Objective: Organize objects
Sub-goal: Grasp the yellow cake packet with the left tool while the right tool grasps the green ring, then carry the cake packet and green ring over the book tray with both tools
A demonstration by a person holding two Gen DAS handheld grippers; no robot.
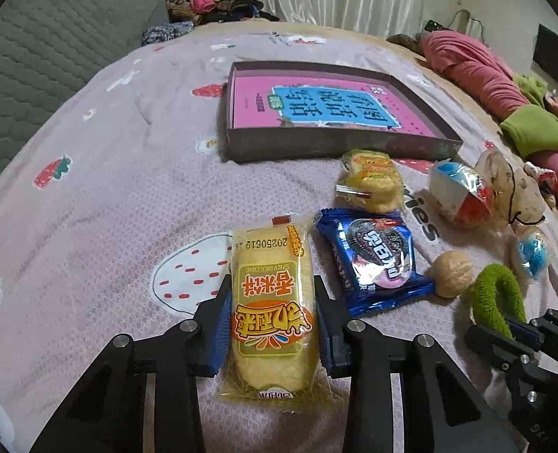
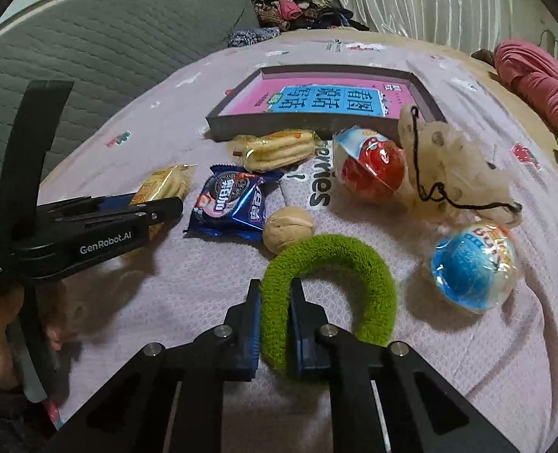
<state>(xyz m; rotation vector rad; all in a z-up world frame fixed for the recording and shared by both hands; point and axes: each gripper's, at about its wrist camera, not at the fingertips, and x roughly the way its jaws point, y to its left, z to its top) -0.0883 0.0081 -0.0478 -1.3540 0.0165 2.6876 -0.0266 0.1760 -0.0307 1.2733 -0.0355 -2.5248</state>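
Clamped across its width in the left gripper (image 1: 271, 324) jaws: spicy rice cake packet (image 1: 270, 313), flat on the bedspread (image 1: 109, 196), probably gripped ready for lifting. Pinched in the right gripper (image 2: 275, 334) jaws: one limb of the green fuzzy ring (image 2: 328, 287). Toward 12 o'clock, Oreo packet (image 1: 373, 260) and walnut (image 1: 451, 272) loose; beyond, open box (image 1: 331, 143) holding a pink book, the likely destination.

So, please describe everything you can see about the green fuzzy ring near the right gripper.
The green fuzzy ring looks like a soft, plush-covered loop, bright green. It lies flat on the pink bedspread, just in front of the walnut. The right gripper is shut on its near-left part, one pad inside the loop and one outside. The near edge is hidden behind the fingers.
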